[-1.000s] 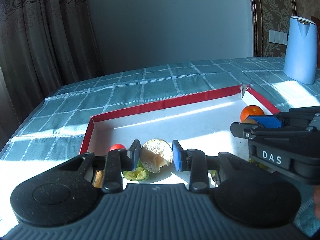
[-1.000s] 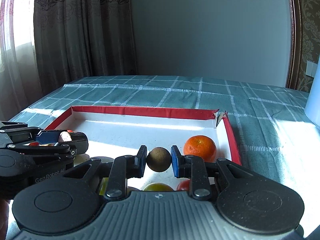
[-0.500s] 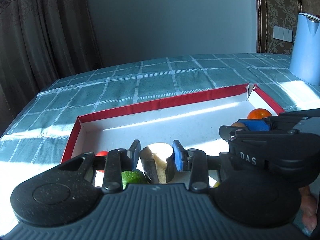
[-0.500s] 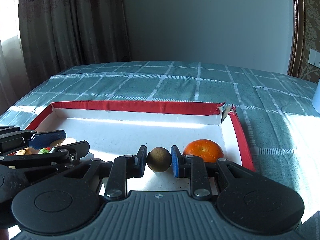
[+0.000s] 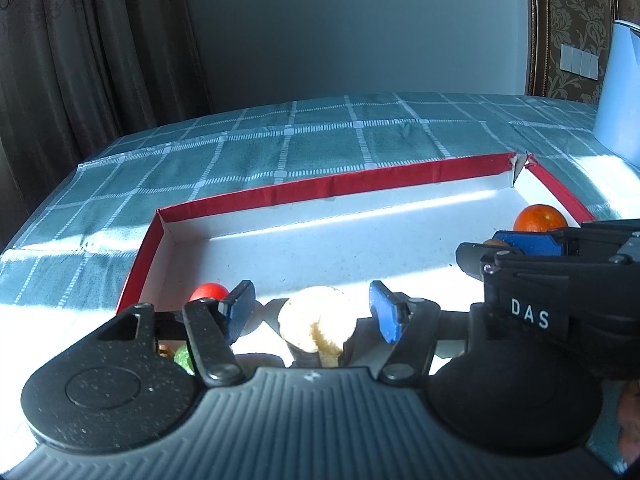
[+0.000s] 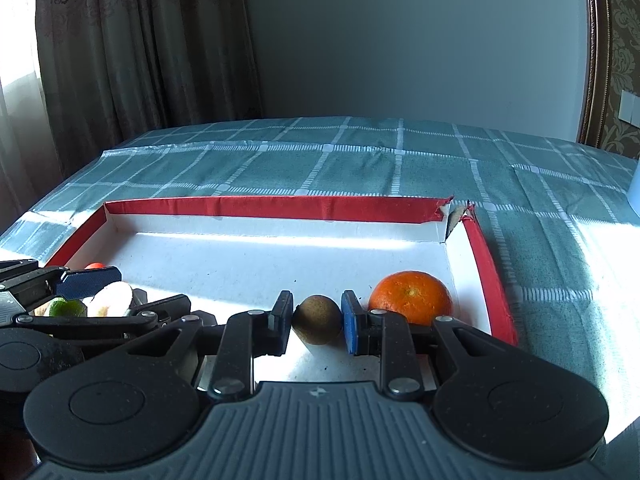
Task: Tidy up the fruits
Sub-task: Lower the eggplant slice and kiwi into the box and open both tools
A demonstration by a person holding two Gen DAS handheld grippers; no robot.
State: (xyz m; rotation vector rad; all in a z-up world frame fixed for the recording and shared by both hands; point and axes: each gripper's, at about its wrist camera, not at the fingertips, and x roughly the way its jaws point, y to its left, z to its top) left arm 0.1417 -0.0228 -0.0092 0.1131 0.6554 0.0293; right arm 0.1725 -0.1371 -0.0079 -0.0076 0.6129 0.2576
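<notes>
Along the left wall of the red-rimmed tray [image 6: 276, 205], near its front corner, sits a small red fruit [image 5: 209, 291], and just in front of it a green one [image 6: 66, 307] that your left tool partly hides. Your left gripper [image 5: 312, 312] hangs over that same front-left part of the tray floor. Its jaws have just been opening and now stand fairly wide, with a clear gap on each side of the pale cut fruit [image 5: 318, 322] between them, so neither pad presses on it. The piece rests on the white floor with its cut face turned up.

Further right, near the middle of the tray's front edge, your right gripper [image 6: 316, 318] is clamped narrowly on a small brown kiwi [image 6: 317, 319], a pad touching each of its flanks. Whether the kiwi sits on the floor or is lifted just clear of it, the views do not settle.

Just to the right of that, an orange [image 6: 410, 296] sits close to the tray's right wall, toward the front-right corner, with the torn far-right corner well behind it.

The tray stands on a teal checked tablecloth [image 6: 360, 160], and a pale blue kettle [image 5: 622, 92] stands off the tray by the table's far right edge.
</notes>
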